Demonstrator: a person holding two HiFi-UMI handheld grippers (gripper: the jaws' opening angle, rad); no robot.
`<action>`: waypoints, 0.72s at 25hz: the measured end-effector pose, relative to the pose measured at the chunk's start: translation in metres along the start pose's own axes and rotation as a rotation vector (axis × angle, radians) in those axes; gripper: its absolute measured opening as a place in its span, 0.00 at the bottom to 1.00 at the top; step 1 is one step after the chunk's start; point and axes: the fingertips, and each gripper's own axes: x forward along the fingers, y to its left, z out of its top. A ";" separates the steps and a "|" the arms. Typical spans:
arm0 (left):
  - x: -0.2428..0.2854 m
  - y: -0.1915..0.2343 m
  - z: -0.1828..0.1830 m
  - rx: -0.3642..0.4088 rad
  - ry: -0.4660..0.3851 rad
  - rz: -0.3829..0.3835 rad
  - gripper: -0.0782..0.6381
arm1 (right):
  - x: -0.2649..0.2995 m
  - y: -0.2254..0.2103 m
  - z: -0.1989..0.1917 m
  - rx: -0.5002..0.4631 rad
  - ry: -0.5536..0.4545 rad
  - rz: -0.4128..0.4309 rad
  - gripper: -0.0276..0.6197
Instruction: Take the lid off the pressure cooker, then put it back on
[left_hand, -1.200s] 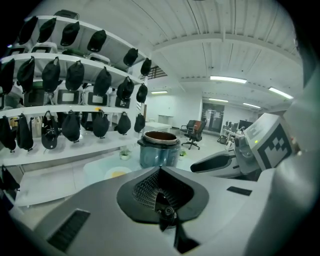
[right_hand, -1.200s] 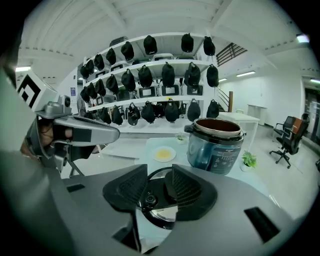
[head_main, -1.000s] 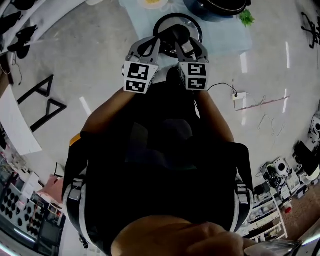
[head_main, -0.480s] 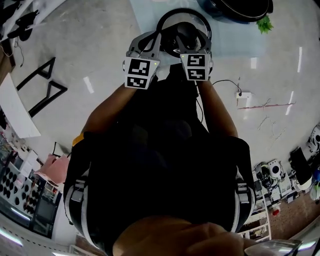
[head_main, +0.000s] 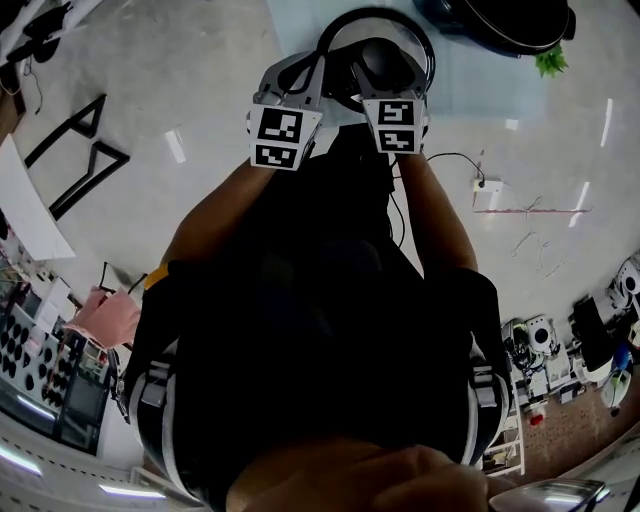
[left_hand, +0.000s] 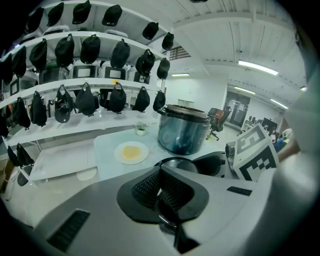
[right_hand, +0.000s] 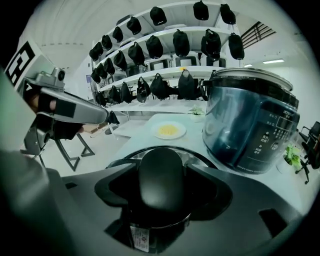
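Lid (right_hand: 200, 156) position: off the pressure cooker (right_hand: 250, 120), lying flat on the tabletop (right_hand: 142, 142) with its knob (right_hand: 162, 180) up. In the right gripper view the cooker body stands at 2 o'clock from the lid, near but apart. A plate (right_hand: 169, 130) of yellow food sits at 12 o'clock, farther back.

Right gripper (right_hand: 162, 195): the fingers have just been opening and stand wide apart. The knob is between them, with the pads clear of it on both sides.

Left gripper (left_hand: 160, 187): the fingers are closed on each other with nothing between them. In the head view it sits at the lid's 9 o'clock side; contact with the rim cannot be told.

Judgement: removal appears complete, so the step in hand is likely the re-grasp for replacement.

Recommended procedure:
1. Centre the knob between the right fingers and close so that both pads meet it together.
2. Lift straight up with the lid level, since a tilted lid may swivel on the rounded knob.
3. Carry it toward 2 o'clock, centre it over the cooker mouth, and lower it flat.
4. Seat the rim all round before release.
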 end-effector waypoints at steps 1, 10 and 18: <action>0.000 0.000 -0.002 -0.004 0.002 -0.001 0.12 | 0.002 0.000 -0.002 -0.004 0.004 -0.002 0.52; 0.001 0.000 -0.004 -0.001 0.006 -0.030 0.12 | 0.006 0.001 -0.006 -0.020 -0.041 -0.022 0.52; -0.001 -0.007 0.000 0.027 -0.002 -0.059 0.12 | 0.006 -0.002 -0.007 0.018 -0.027 -0.046 0.49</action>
